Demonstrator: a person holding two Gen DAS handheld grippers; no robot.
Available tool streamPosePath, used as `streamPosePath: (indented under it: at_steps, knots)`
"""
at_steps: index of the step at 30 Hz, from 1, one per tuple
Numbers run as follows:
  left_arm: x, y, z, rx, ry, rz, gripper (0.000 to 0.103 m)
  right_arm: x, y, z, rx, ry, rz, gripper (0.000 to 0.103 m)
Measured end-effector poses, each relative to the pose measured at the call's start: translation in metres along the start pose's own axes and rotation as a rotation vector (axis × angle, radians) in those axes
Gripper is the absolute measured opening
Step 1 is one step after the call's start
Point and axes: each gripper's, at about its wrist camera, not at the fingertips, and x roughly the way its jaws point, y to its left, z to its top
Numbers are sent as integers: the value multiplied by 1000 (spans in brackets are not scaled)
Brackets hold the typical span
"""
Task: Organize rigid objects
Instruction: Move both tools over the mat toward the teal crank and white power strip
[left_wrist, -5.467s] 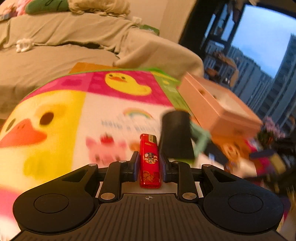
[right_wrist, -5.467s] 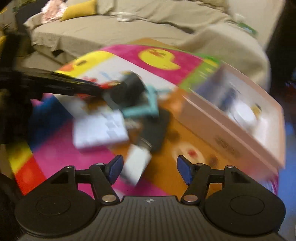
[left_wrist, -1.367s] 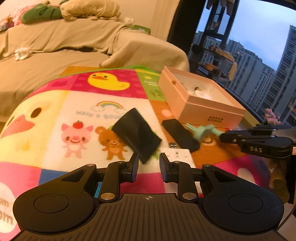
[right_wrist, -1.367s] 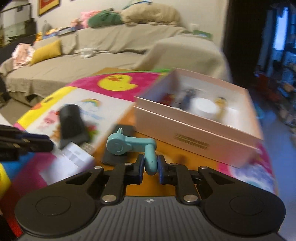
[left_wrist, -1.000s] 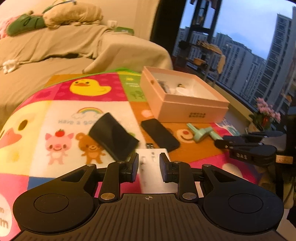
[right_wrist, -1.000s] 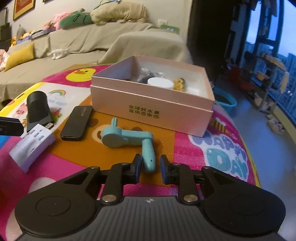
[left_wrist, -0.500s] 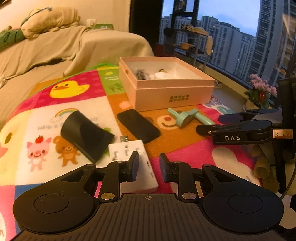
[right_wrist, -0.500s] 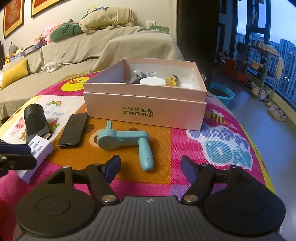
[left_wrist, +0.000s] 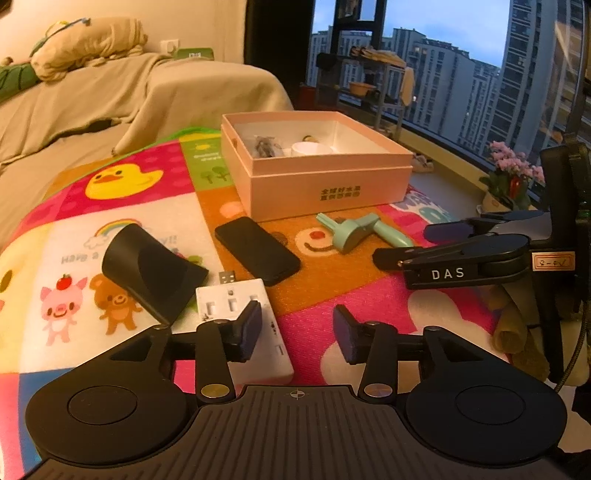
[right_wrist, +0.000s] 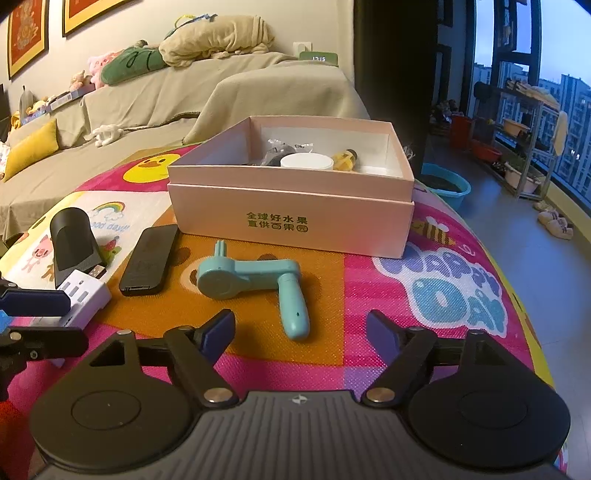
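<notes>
Landmark: pink cardboard box (right_wrist: 291, 206), lid off, on the cartoon play mat (right_wrist: 424, 280).
Box contents: white round lid (right_wrist: 306, 161), yellow bottle (right_wrist: 345, 158), dark wrapped item (right_wrist: 279, 151).
Teal hand crank (right_wrist: 255, 284): flat on the mat just in front of the box, handle pointing away from it.
Black phone (right_wrist: 149, 260): in front of the box's left corner, beside the crank.
Black curved holder (left_wrist: 147, 269): left of the phone, farther from the box.
White USB adapter (left_wrist: 243, 325): in front of the holder, farthest from the box.
Left gripper (left_wrist: 297, 328): fingers spread, empty, one pad over the adapter.
Right gripper (right_wrist: 301, 330): fingers spread wide, empty, near the crank's handle tip.
</notes>
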Motion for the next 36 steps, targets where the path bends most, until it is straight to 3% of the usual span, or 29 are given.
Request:
streamPosePath:
  at_steps: [9, 28, 31, 33, 36]
  knots:
    - [2, -10, 0, 47, 8, 51, 48, 4, 1, 1, -7, 15, 7, 84]
    - [0, -8, -2, 31, -8, 48, 48, 5, 2, 1, -10, 22, 8, 89]
    - [0, -6, -1, 26, -10, 49, 47, 6, 2, 1, -15, 28, 19, 95]
    - [-3, -3, -1, 26, -26, 89, 46, 9, 3, 1, -28, 47, 42, 103]
    - [-6, 2, -1, 35, -41, 132, 44, 11, 4, 1, -44, 63, 49, 103]
